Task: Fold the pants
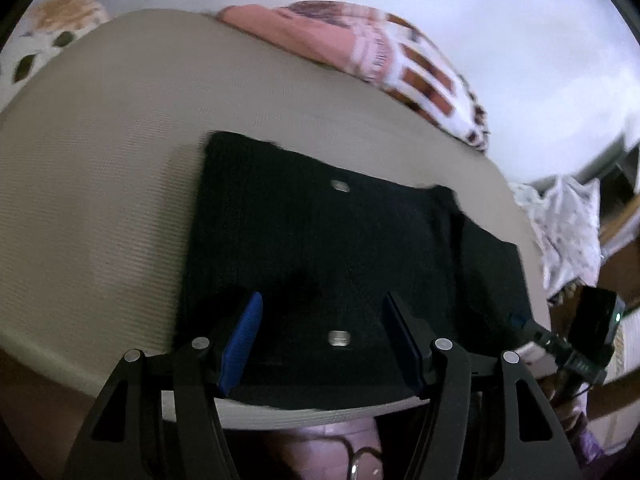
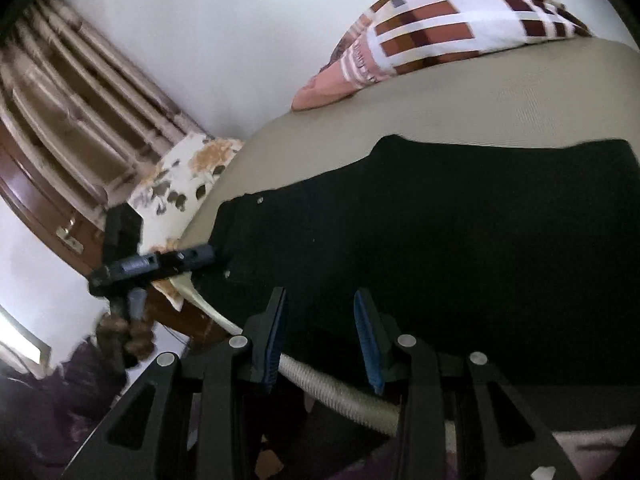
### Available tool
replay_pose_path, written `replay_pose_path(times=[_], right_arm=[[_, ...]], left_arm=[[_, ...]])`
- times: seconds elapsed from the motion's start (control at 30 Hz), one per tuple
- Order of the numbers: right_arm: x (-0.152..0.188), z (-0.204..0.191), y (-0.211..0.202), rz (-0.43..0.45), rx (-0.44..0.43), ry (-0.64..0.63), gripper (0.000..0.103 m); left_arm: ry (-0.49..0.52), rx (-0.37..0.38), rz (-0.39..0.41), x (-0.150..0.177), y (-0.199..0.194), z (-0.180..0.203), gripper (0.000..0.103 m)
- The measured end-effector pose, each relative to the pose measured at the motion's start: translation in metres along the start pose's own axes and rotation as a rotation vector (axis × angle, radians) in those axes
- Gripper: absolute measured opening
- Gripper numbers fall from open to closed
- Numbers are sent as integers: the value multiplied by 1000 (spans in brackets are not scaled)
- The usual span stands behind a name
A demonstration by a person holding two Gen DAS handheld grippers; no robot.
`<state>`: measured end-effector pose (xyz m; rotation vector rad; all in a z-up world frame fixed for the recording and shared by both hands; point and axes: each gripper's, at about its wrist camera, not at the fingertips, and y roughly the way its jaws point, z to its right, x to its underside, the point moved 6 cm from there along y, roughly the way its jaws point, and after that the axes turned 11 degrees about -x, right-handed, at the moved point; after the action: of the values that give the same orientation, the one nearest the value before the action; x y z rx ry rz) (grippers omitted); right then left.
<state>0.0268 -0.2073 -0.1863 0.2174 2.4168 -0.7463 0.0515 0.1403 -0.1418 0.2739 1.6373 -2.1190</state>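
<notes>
The black fabric pants [image 1: 340, 256] lie flat across the centre of the left wrist view on the beige woven mattress [image 1: 100, 168], reaching its near edge. The risk, I judge, is a pinch taking only the top layer, so the fold drags crooked or slides off. The left gripper [image 1: 322, 340] stands wide above the waistband, holding nothing; the right gripper [image 2: 320, 336] likewise, moderately spread, empty.

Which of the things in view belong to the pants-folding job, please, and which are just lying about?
Job: black pants on the beige mattress; left gripper and right gripper, both open.

Lying about: checked blanket; floral pillow; curtain; white patterned cloth.
</notes>
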Motion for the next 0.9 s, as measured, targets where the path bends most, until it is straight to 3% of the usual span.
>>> replay_pose_path(times=[0.17,0.33,0.47,0.57,0.63,0.77,0.8,0.9], right_arm=[[24,5,45,-164,113,-97,34],[20,6,43,-147,92,-63,37],[20,10,38,-111,49,22,40],[18,8,42,-91,30,60,48],[17,4,46,-91,35,55,55],[17,-6,53,-98,44,29,71],[16,-8,54,-100,48,26,75],[17,-13,56,-113,64,17,82]], left_arm=[[-52,-49,-32,-10,-9,-46,63],[-60,86,-105,-9,5,-64,63],[-24,265,-188,-8,24,-60,63],[-24,364,-224,-14,32,-60,63],[-21,466,-299,-17,39,-58,63],[99,536,-389,-26,49,-50,67],[104,574,-420,-32,53,-49,72],[76,642,-474,-46,61,-51,72]])
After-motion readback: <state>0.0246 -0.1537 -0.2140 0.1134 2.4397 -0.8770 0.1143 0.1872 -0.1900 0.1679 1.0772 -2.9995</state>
